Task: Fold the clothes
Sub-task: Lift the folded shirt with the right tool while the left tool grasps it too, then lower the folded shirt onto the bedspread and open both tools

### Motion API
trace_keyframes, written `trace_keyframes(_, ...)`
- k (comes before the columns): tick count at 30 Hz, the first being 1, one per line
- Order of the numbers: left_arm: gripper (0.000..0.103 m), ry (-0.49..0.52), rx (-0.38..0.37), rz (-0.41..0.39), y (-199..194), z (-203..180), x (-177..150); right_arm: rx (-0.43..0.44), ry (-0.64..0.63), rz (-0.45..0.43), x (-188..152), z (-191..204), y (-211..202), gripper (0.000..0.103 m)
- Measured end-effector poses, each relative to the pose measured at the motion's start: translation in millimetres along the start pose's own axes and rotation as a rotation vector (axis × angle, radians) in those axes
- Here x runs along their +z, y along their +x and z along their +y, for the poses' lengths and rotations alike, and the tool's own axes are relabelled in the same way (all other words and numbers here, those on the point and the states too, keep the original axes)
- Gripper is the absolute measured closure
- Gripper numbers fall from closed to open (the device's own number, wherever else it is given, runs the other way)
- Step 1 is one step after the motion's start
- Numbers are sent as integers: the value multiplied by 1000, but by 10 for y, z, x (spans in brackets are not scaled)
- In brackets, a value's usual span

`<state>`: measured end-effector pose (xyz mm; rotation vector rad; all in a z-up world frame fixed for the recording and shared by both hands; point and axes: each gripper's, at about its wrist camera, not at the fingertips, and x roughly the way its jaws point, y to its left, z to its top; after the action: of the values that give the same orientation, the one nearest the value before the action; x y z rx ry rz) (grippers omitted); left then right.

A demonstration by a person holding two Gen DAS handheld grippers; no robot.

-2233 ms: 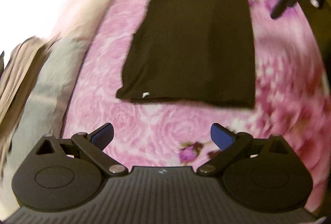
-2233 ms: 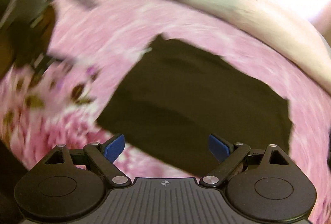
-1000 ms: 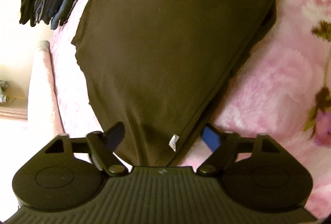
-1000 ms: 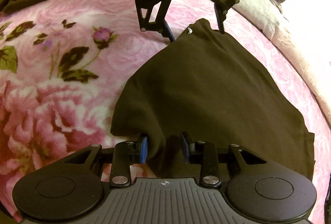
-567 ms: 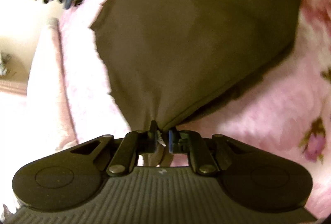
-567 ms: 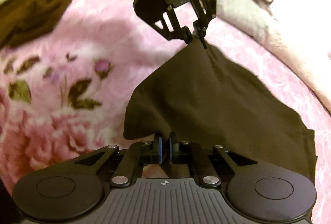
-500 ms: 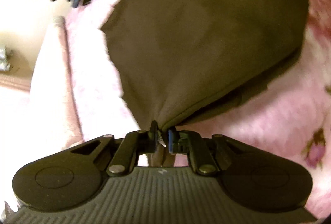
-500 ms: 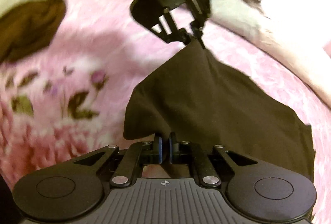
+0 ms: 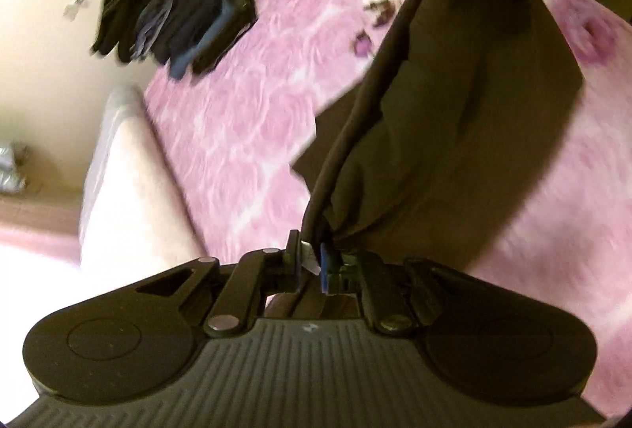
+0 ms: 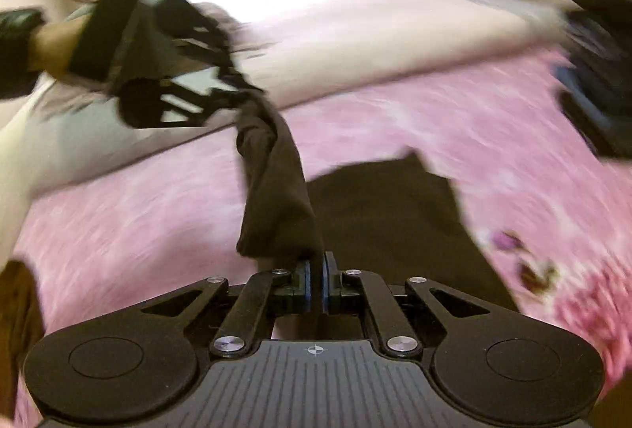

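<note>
The left claw [image 9: 312, 262] is pressed together and pinches one corner of the dark brown cloth [image 9: 454, 119]. A small white tag sticks out between its fingers. The right claw [image 10: 315, 281] is pressed together too and pinches another corner of the same cloth [image 10: 276, 191]. The top edge of the cloth is lifted up and hangs in a band between the two claws. The rest of it lies flat on the bed [image 9: 252, 119], on the pink flower blanket [image 10: 493, 135]. In the right view, the left claw [image 10: 237, 92] shows up high near the pale far edge of the bed. A pile of dark folded clothes [image 9: 177, 1] sits at a far corner of the bed, well apart from the brown cloth.
</note>
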<state>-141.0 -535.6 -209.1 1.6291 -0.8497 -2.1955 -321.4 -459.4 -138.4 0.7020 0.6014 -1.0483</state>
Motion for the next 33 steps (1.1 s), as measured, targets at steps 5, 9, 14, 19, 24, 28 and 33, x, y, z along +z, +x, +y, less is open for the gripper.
trace_keyframes(5, 92, 42, -90, 7, 990, 152, 573, -41, 210, 51, -116, -921, 292, 100)
trace_keyframes(9, 84, -5, -130, 51, 1595, 143, 739, -53, 329, 103, -285, -1400, 545, 100)
trace_keyframes(14, 69, -143, -164, 109, 1726, 183, 606, -100, 395, 129, -409, -1675, 583, 99)
trace_keyframes(19, 70, -338, -189, 143, 1510, 262, 394, -161, 428, 109, -441, -1781, 439, 19)
trace_keyframes(24, 70, -550, -231, 147, 1345, 100, 289, -118, 415, 32, -277, -1720, 444, 20)
trace_keyframes(28, 70, -643, -270, 154, 1462, -135, 302, -103, 420, 55, -206, -1695, 752, 52)
trace_keyframes(33, 71, -664, -279, 165, 1657, -258, 300, -122, 570, 142, -331, -1950, 932, 94)
